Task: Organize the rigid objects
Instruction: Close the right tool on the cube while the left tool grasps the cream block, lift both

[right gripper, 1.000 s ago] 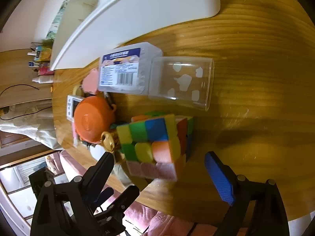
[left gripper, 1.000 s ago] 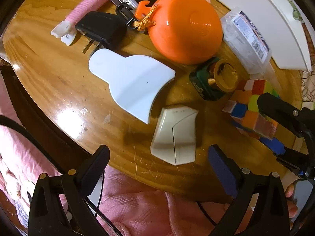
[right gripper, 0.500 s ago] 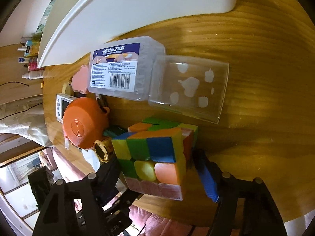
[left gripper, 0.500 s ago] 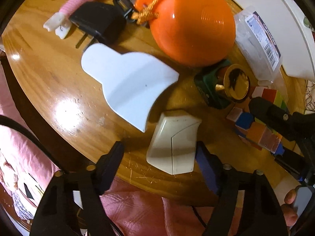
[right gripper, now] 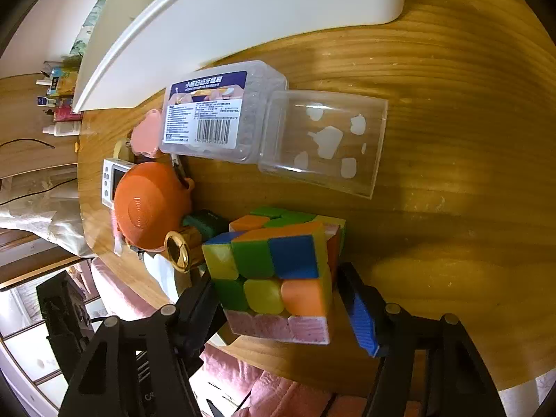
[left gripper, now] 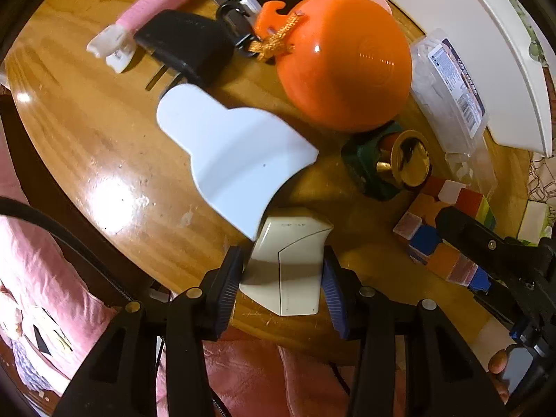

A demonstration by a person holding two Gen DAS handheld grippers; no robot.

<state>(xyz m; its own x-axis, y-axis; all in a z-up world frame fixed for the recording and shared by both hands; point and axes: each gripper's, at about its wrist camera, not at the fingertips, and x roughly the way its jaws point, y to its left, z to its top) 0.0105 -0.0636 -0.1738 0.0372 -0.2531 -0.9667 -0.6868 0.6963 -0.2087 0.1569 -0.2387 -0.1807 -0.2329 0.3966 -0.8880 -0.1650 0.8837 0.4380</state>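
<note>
My left gripper (left gripper: 281, 278) is shut on a cream plastic case (left gripper: 288, 264) at the near edge of the round wooden table (left gripper: 87, 132). A white flat scraper (left gripper: 232, 156) lies just beyond the case. My right gripper (right gripper: 281, 302) is closed against a colourful puzzle cube (right gripper: 278, 264), with a finger on each side of it; the cube also shows in the left wrist view (left gripper: 444, 229). An orange ball (left gripper: 344, 59) sits farther back; it also shows in the right wrist view (right gripper: 149, 208).
A green bottle with a gold cap (left gripper: 389, 163), a black plug (left gripper: 184, 48), a pink-handled tool (left gripper: 146, 24), a clear labelled box (right gripper: 222, 111) with its open lid (right gripper: 323, 142), and a large white tray (right gripper: 243, 17) fill the far side. Pink bedding (left gripper: 52, 278) lies below the table edge.
Both grippers moved forward and closed: the left jaws came together on the cream case, the right jaws came in against the cube's sides.
</note>
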